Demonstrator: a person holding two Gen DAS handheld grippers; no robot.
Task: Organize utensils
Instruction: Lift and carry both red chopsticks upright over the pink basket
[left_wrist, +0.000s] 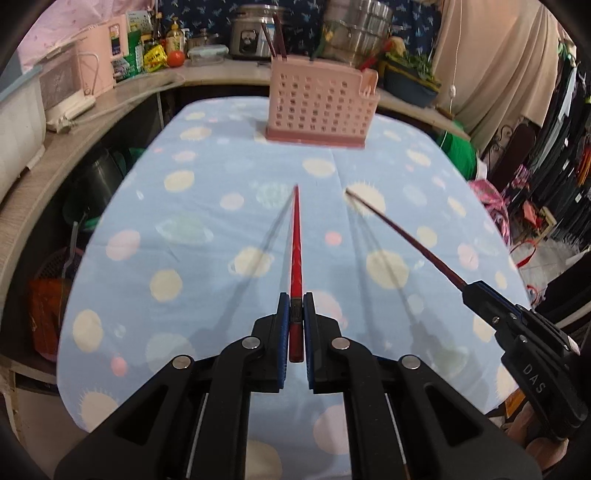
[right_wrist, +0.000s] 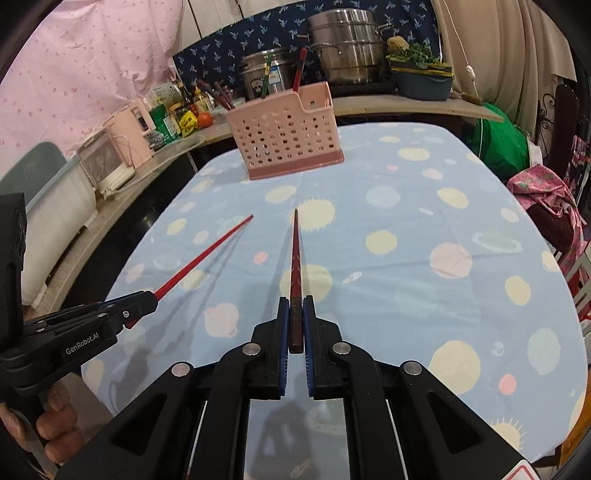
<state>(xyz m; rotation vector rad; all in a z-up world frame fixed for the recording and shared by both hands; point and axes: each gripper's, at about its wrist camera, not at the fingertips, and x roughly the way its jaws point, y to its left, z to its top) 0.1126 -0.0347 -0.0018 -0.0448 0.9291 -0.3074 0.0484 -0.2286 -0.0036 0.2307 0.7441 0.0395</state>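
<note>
Left wrist view: my left gripper (left_wrist: 295, 306) clamps a red chopstick (left_wrist: 296, 243), tip pointing ahead at the pink utensil basket (left_wrist: 320, 107); "DAS" reads on the right gripper (left_wrist: 468, 288).

Right wrist view: my right gripper (right_wrist: 295, 308) pinches a dark chopstick (right_wrist: 295, 254); basket contents are partly hidden; "GenRobot.AI" marks its neighbour.
</note>
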